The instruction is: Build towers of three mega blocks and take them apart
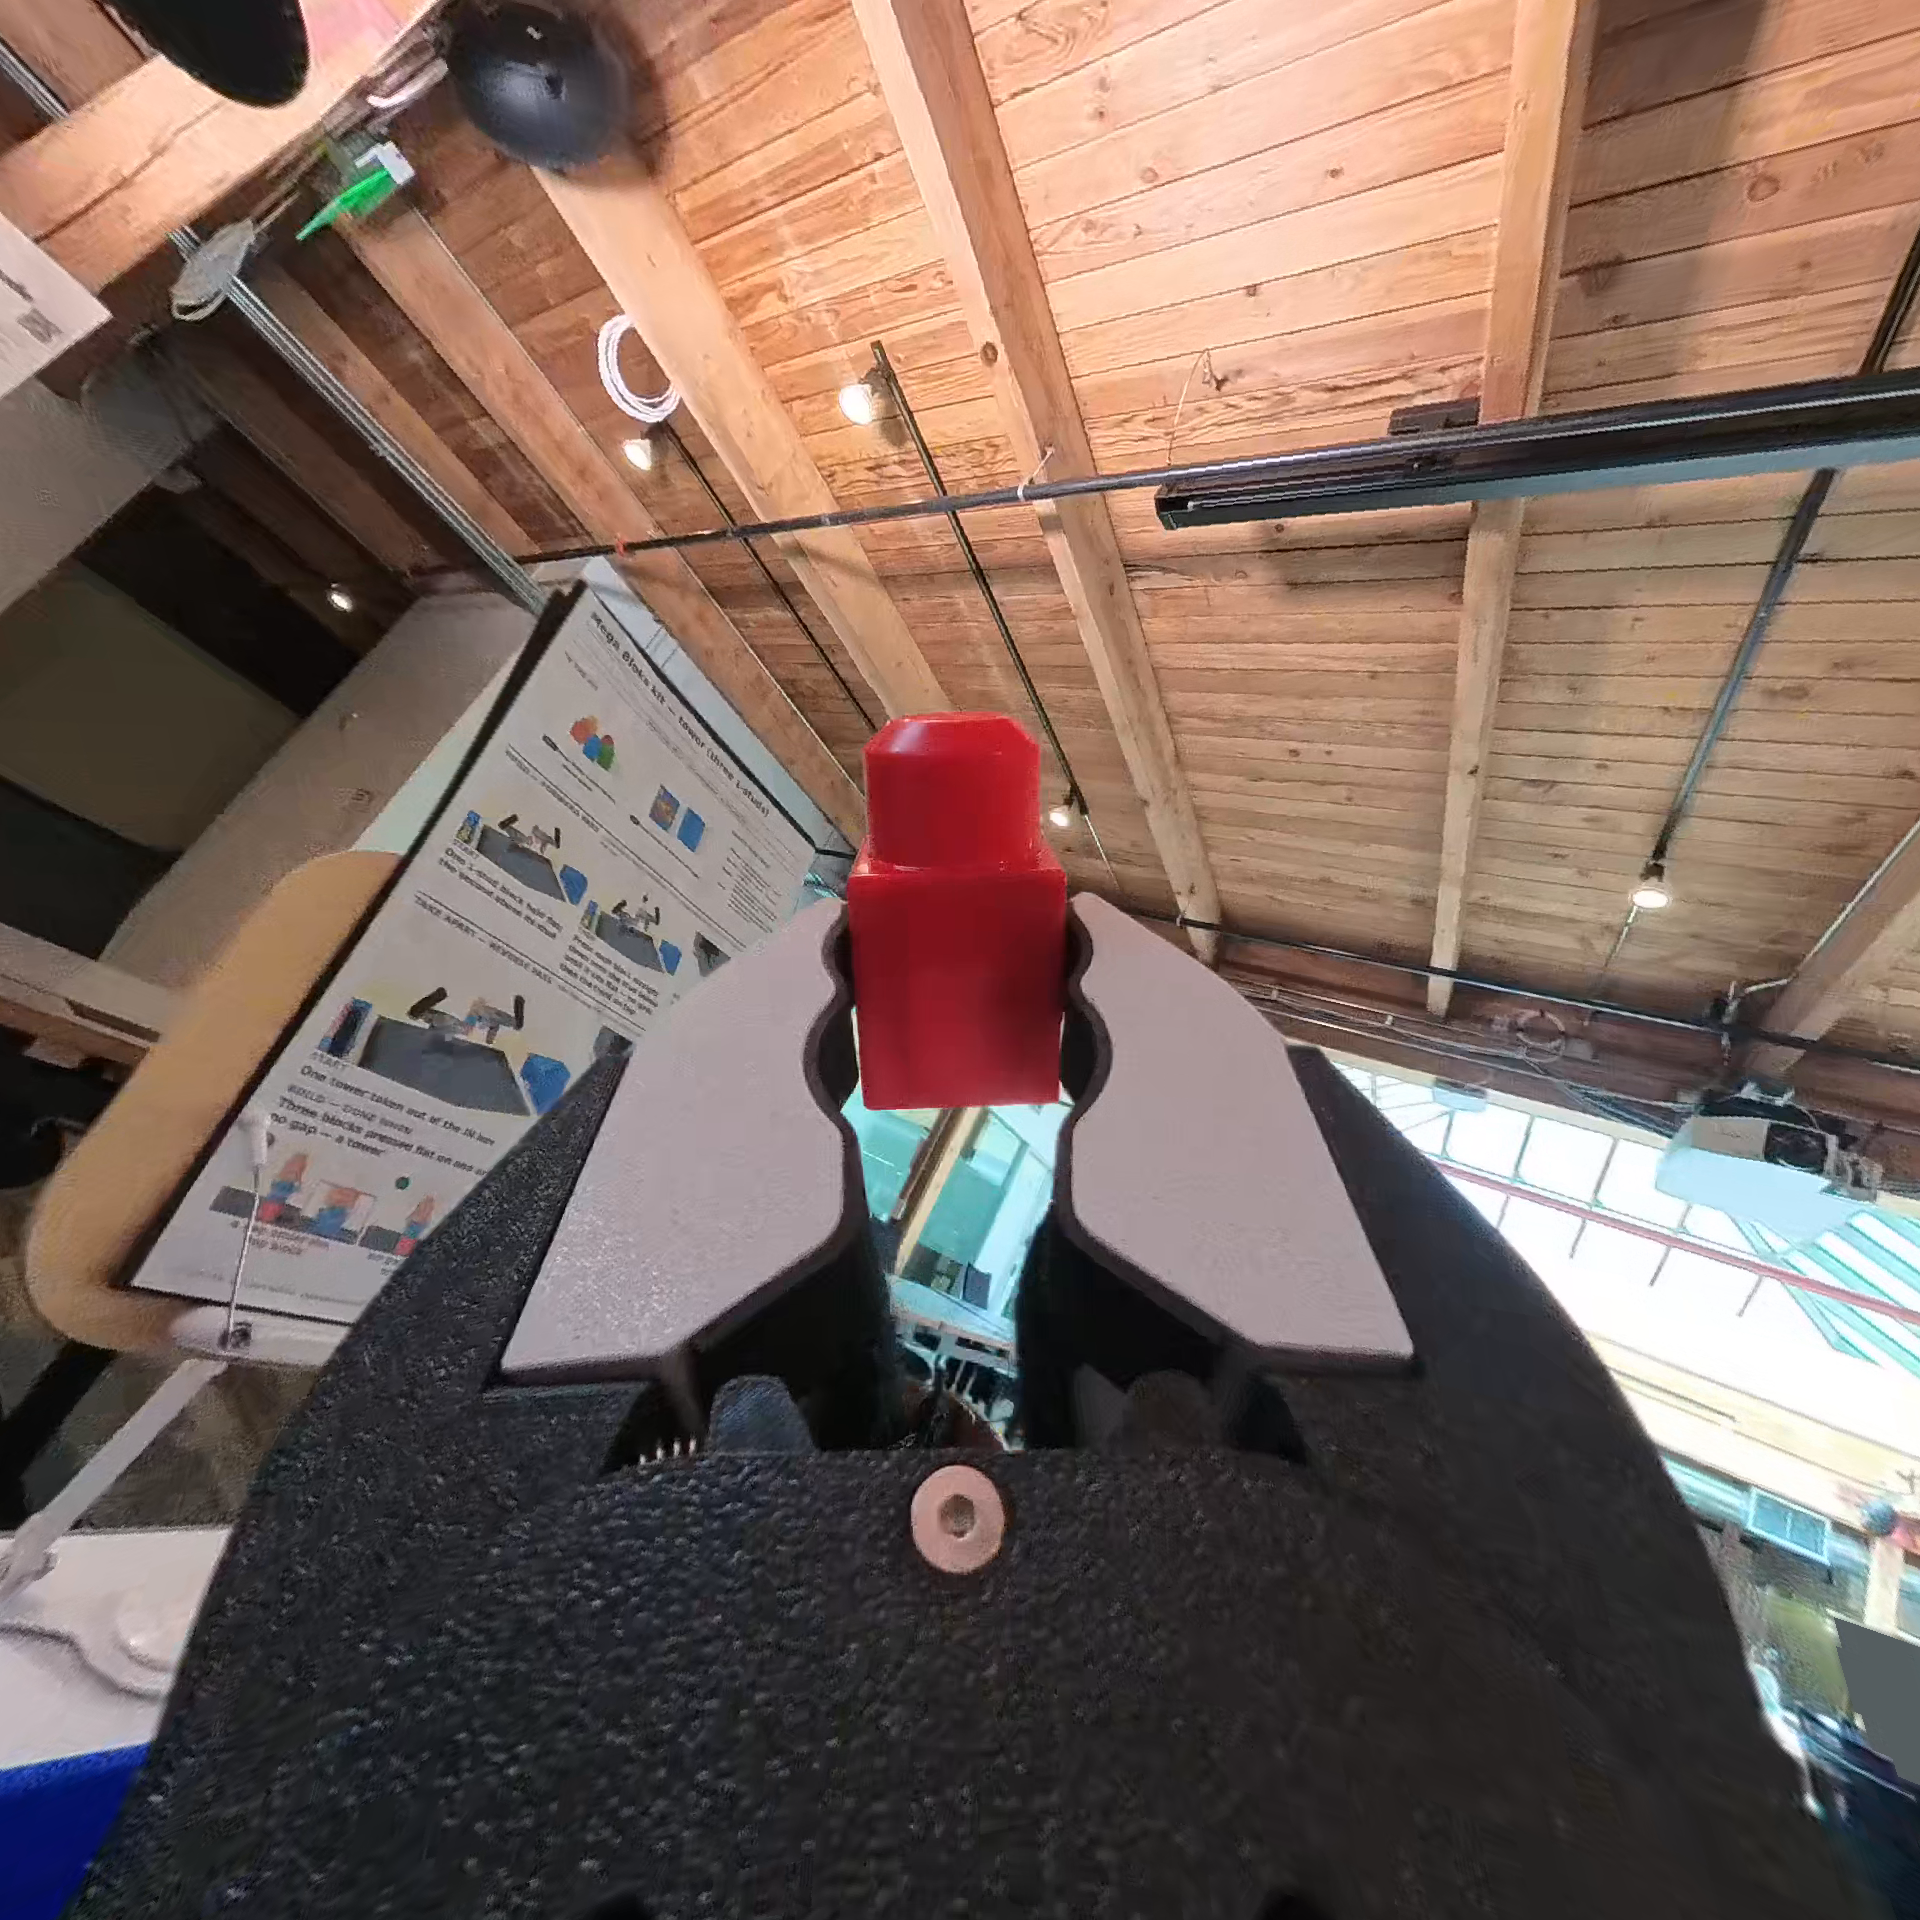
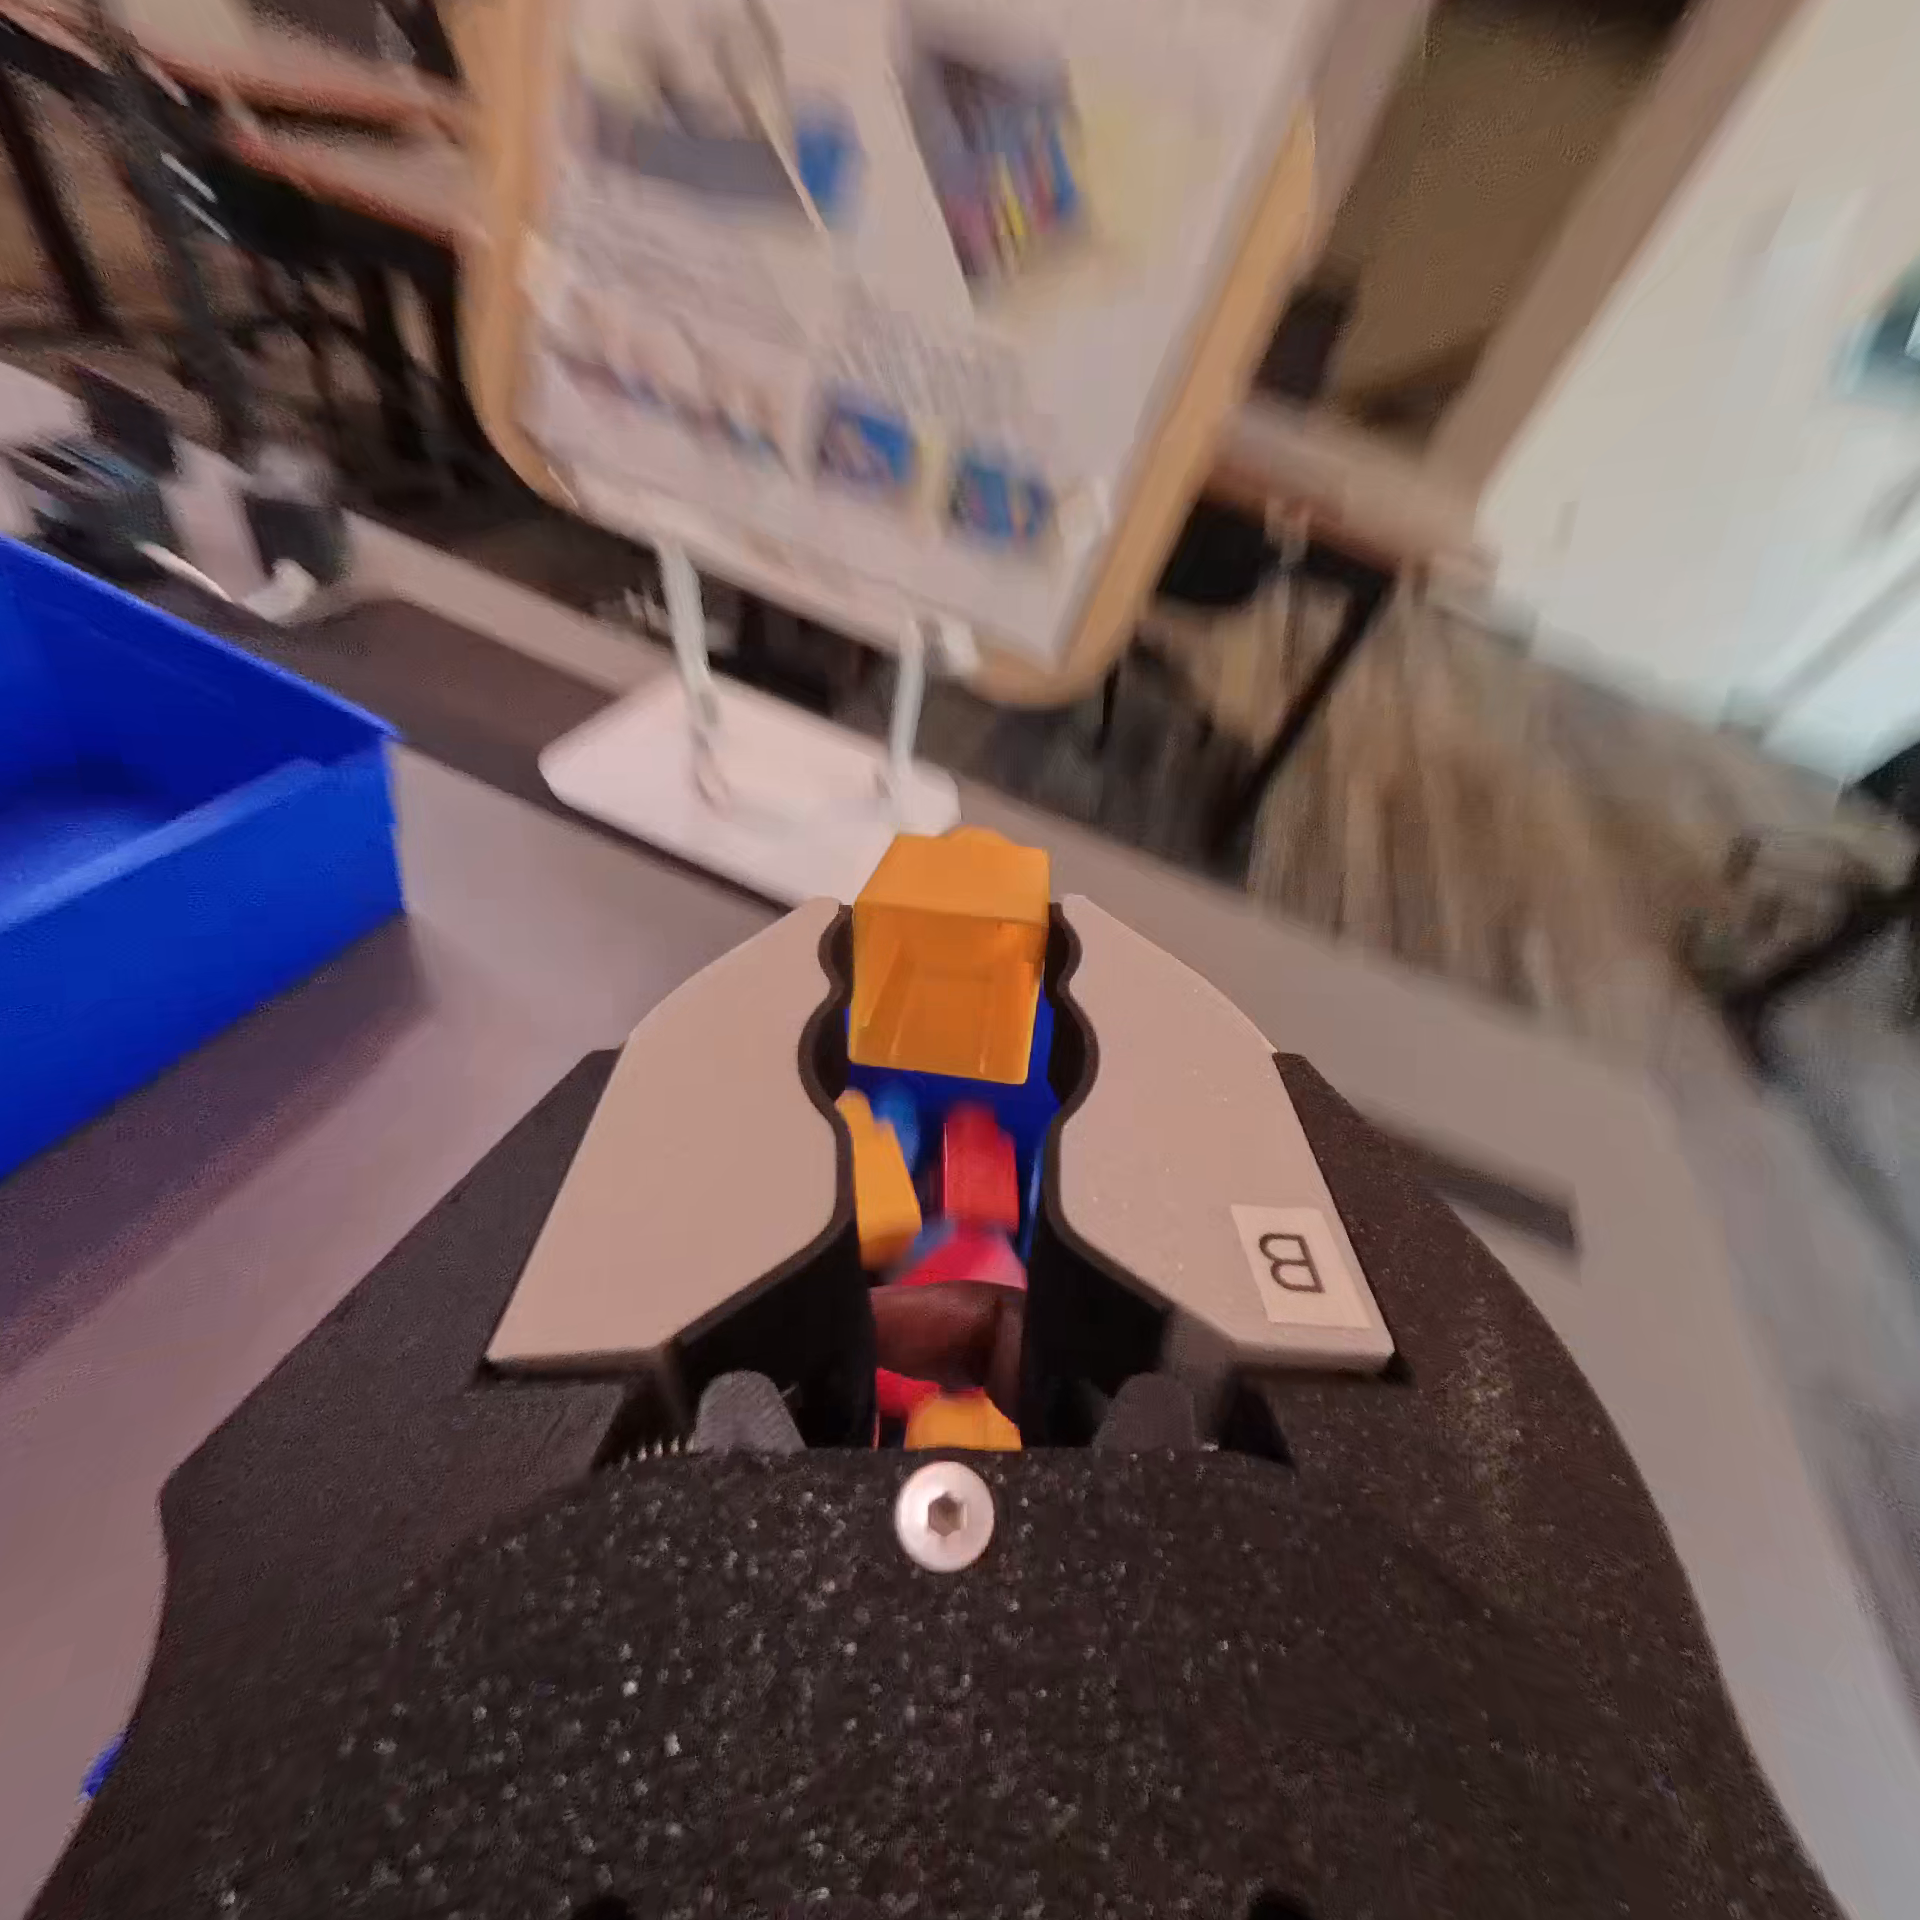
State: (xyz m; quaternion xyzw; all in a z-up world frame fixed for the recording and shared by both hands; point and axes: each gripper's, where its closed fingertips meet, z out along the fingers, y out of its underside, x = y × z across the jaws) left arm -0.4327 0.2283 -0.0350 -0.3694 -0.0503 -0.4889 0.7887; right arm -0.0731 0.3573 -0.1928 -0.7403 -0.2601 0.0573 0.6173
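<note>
My left gripper is shut on a red mega block with its stud pointing away from me; the gripper points up at the wooden ceiling. My right gripper is shut on an orange mega block, held above the grey table. Below it, through the gap between the fingers, I see several loose red, orange and blue blocks, blurred. The right wrist view is blurred by motion.
A blue bin stands on the table at the left. An instruction board on a white stand stands behind the table; it also shows in the left wrist view. Ceiling beams and a black lighting rail are overhead.
</note>
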